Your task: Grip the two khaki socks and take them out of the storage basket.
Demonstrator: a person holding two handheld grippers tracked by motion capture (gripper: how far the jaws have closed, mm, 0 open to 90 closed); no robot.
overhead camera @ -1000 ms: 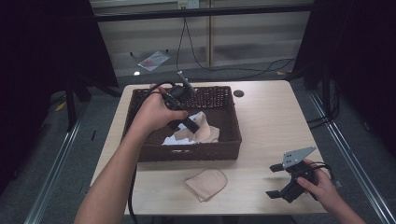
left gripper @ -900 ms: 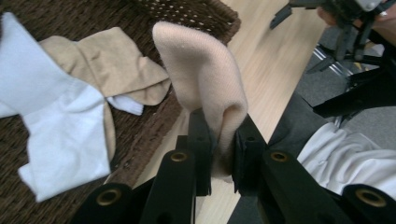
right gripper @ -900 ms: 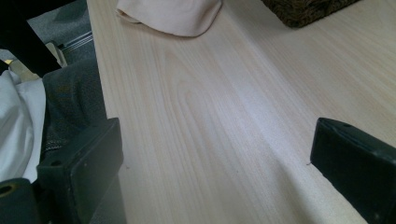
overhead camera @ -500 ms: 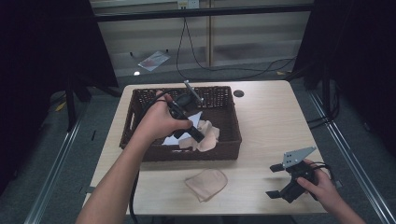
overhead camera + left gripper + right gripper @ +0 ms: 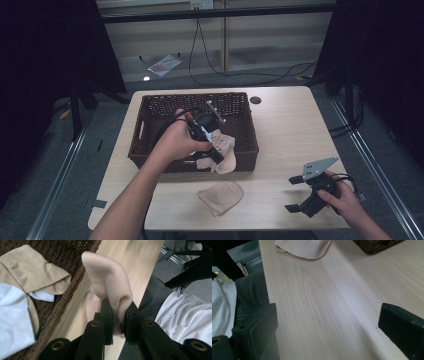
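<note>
I read no brand, label or writing anywhere on the gear or the cloth. My left gripper (image 5: pixel 216 156) hangs over the near wall of the dark brown woven wicker basket (image 5: pixel 150 112), and in the left gripper view its 2 black jaws are clamped tight on a fold of a soft peach-coloured fabric sock (image 5: pixel 110 285) that stands up above them. Inside the basket lie a tan sock (image 5: pixel 37 275) and a white cloth (image 5: pixel 12 322). A second peach fabric piece (image 5: pixel 220 196) lies flat on the pale wood-grain tabletop (image 5: pixel 290 135), just in front of the basket. My right gripper (image 5: pixel 296 193) rests low at the table's near right corner, well apart from the basket; its jaws stand wide apart with nothing between them but bare wood. A small dark round hole (image 5: pixel 256 100) sits in the tabletop beyond the basket. Past the table I see grey floor, black cables (image 5: pixel 210 60) and dark curtains at both sides.
</note>
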